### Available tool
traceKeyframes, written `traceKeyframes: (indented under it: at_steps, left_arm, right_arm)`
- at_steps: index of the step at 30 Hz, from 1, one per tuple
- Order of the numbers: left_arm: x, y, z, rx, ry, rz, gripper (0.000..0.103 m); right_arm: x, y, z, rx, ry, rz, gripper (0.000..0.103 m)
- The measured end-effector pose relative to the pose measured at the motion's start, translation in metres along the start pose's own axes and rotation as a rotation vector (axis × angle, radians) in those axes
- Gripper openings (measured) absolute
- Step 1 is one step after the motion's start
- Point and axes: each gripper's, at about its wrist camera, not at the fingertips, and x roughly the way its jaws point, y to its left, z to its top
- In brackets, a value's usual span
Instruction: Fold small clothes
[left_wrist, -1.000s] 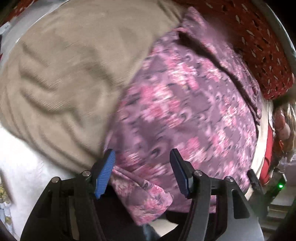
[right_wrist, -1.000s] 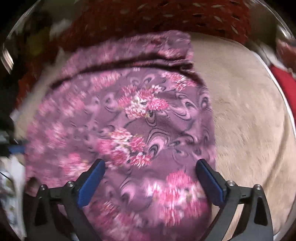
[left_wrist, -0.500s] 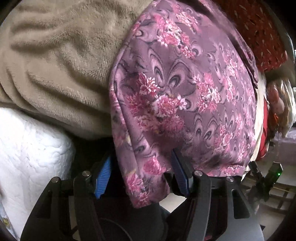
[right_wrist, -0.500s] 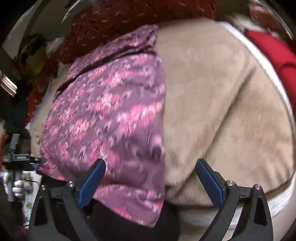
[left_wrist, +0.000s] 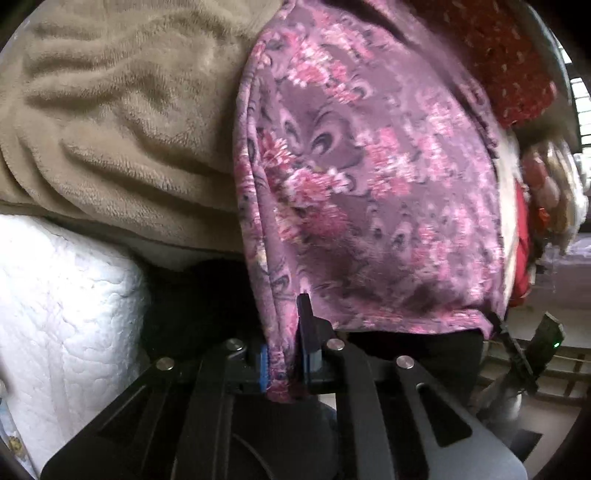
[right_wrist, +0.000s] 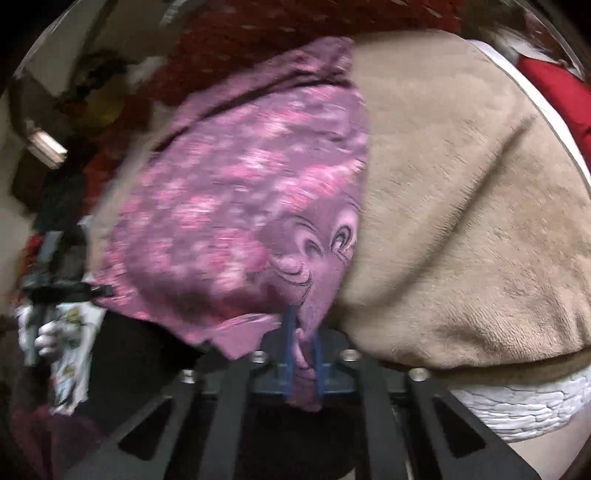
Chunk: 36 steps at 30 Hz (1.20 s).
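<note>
Both tongs are clamped down on the near hem of the floral purple garment (left_wrist: 369, 177), the left tongs (left_wrist: 283, 363) on its left corner and the right tongs (right_wrist: 303, 363) on its right. It's thin, floppy and light, so corners are probably the best grab. It's draped over the tan fleece blanket (left_wrist: 118, 122) on the bed, near edge hanging off, with both tongs low, pointing across the bed.
</note>
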Motion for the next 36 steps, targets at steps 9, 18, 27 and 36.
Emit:
traceKeyframes:
  at_steps: [9,18,27,36]
  left_arm:
    - [-0.026,0.006,0.001,-0.021,-0.034,-0.089,0.01]
    - [-0.003,0.002,-0.008,-0.012,0.023,-0.04,0.01]
    - [-0.031,0.008,0.021,-0.087,0.013,-0.339,0.01]
    - [-0.076,0.005,0.103,-0.212,-0.151,-0.521,0.01]
  right_arm:
    - [-0.01,-0.003,0.0,0.046,-0.037,0.08,0.011]
    - [0.007,-0.021,-0.008,0.193,-0.005,0.188,0.013]
    - [-0.024,-0.008,0.02,0.25,-0.143,0.379,0.005]
    - [-0.034,-0.031,0.097,0.395,-0.329,0.568,0.005]
